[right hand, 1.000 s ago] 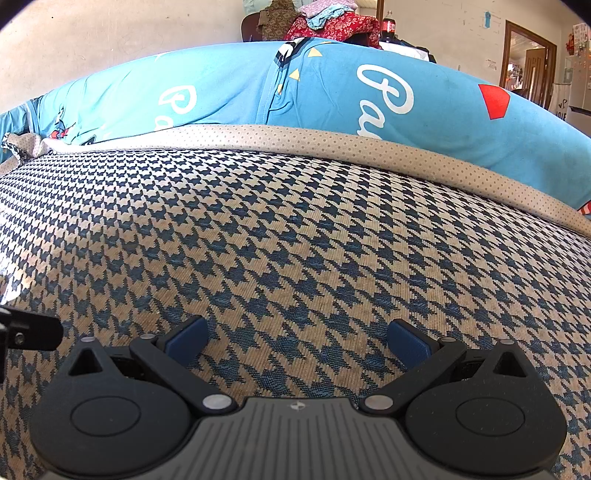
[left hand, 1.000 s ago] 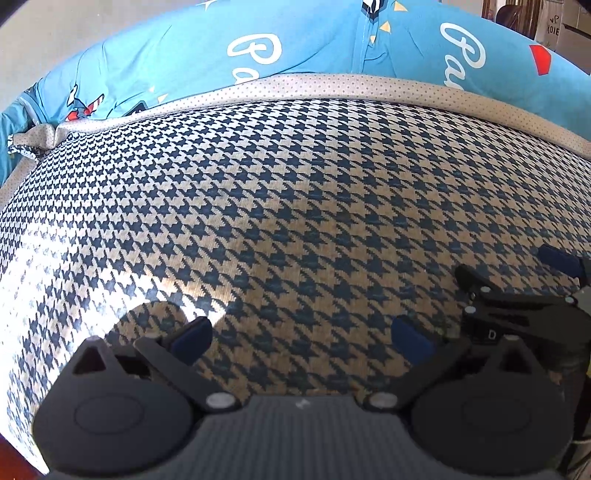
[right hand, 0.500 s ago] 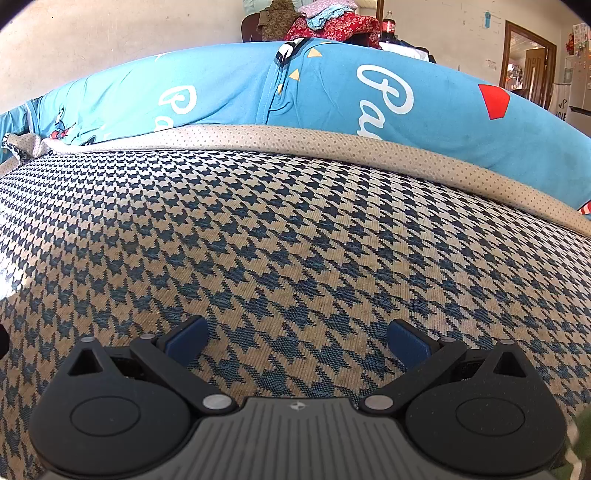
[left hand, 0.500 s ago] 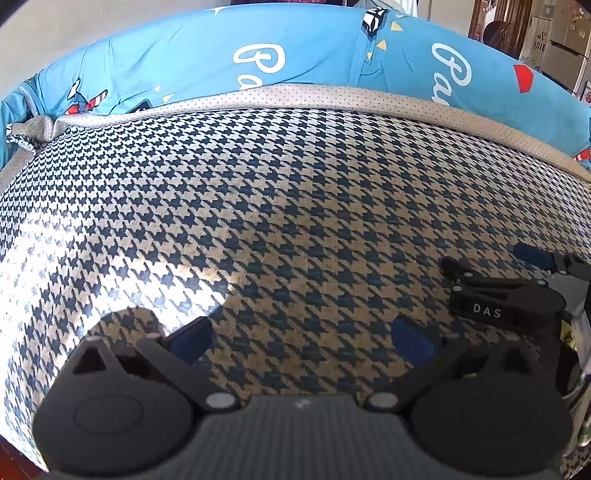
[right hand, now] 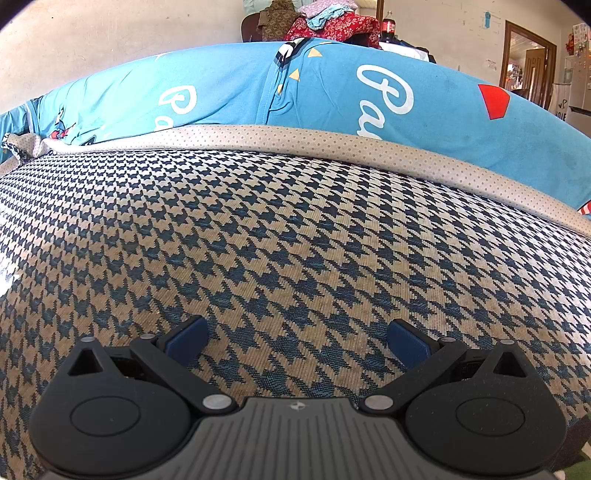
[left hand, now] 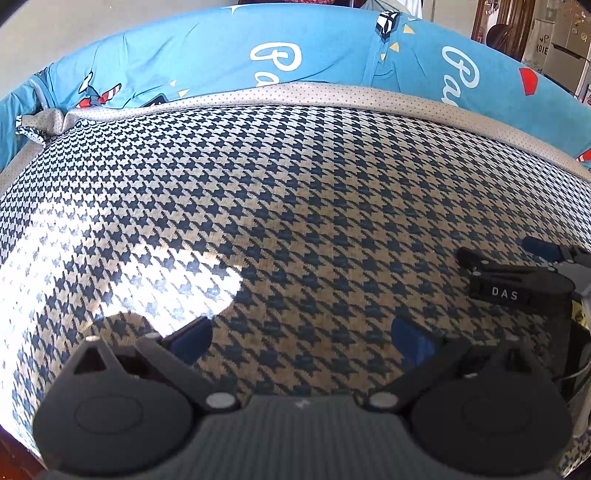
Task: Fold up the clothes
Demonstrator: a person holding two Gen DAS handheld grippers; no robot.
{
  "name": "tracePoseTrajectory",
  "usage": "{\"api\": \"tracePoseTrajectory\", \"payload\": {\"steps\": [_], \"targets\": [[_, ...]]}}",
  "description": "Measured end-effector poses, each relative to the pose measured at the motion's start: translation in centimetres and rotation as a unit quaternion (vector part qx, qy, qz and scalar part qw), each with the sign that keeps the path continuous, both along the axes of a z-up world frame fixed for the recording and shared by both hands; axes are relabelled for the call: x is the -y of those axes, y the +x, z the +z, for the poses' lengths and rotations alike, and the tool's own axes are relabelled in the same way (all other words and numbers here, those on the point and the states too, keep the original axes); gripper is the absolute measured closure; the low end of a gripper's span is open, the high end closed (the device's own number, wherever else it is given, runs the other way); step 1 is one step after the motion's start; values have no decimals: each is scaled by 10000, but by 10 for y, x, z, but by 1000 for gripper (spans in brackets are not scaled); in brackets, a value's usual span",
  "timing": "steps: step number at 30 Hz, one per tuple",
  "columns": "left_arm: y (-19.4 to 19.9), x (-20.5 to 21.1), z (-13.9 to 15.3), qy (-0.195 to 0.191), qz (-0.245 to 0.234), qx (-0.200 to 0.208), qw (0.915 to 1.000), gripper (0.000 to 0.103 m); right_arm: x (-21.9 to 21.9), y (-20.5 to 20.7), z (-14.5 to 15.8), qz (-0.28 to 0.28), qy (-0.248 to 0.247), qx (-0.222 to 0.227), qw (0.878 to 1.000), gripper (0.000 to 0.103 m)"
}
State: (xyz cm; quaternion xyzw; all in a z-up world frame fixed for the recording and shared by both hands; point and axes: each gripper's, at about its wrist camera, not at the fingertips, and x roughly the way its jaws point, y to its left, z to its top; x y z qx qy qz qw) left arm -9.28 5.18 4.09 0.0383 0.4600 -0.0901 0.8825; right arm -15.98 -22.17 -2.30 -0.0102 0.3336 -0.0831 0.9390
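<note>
A bright blue garment point(left hand: 325, 55) point(right hand: 325, 96) with white lettering and red shapes lies spread flat along the far side of a houndstooth cushion point(left hand: 295, 206) point(right hand: 295, 236). My left gripper point(left hand: 301, 338) hovers open over the cushion's near part, nothing between its blue pads. My right gripper point(right hand: 295, 339) is also open and empty, low over the same cushion. In the left wrist view the right gripper point(left hand: 517, 266) shows at the right edge, marked DAS. Both grippers are well short of the garment.
A beige dotted border point(right hand: 332, 142) runs between the houndstooth cloth and the blue garment. A pile of clothes point(right hand: 317, 22) and a cola bottle point(right hand: 388, 26) stand behind, by the wall. A doorway point(right hand: 528, 70) opens at the far right. Sunlight falls on the cushion's left side point(left hand: 110, 251).
The left gripper has drawn back and tilted up a little, so more of the blue garment shows. The right gripper has barely moved. Both stayed open.
</note>
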Motion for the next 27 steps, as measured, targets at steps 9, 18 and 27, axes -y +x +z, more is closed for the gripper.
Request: {"api": "tracePoseTrajectory", "payload": {"steps": [9,18,27], "targets": [[-10,0,-4,-53,-141,-43,9999,0,0,0,2,0,4,-1,10000,0],[-14,-11,-8,-123,-24,-83,9999,0,0,1,2,0,3,-2,10000,0],[-16,-21,-9,-131,-6,-108,9999,0,0,1,0,1,3,1,10000,0]]}}
